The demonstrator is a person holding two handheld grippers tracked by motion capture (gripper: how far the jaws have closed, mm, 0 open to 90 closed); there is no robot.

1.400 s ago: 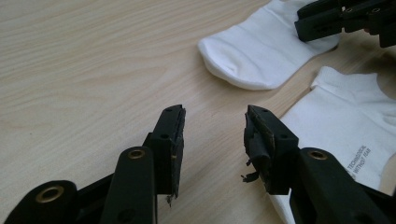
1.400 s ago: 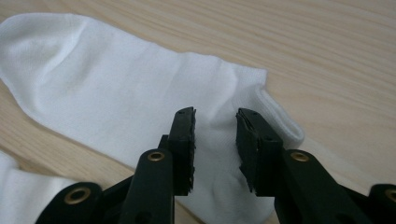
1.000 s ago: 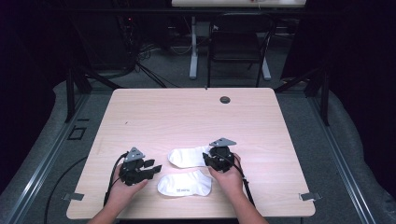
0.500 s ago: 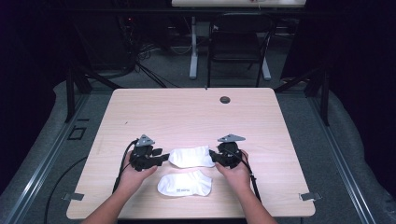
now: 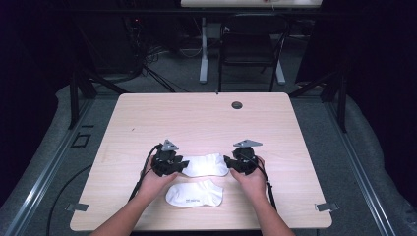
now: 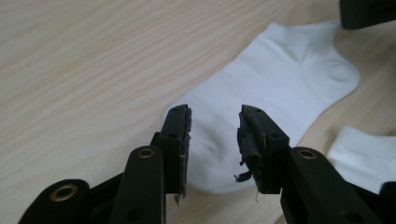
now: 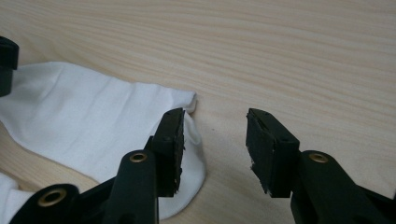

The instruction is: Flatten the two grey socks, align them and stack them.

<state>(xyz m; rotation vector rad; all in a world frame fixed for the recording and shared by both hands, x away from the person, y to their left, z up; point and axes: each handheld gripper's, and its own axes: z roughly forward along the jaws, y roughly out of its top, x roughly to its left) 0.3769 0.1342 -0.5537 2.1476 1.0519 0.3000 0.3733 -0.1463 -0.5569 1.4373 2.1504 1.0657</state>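
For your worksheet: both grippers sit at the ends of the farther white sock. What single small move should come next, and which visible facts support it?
Probably close both grippers on the farther sock. The left gripper has just been closing, its jaws astride the sock's end but not yet pressing it. The right gripper stands open at the other end, one jaw over the cloth. The nearer sock lies untouched.

Between the black left hand-held gripper [image 5: 183,164] and the black right hand-held gripper [image 5: 227,161] lies a plain white sock [image 5: 206,164]. Nearer the person is a 2nd white sock [image 5: 194,193] with small dark print. The bench [image 5: 196,118] shows pale wood grain.
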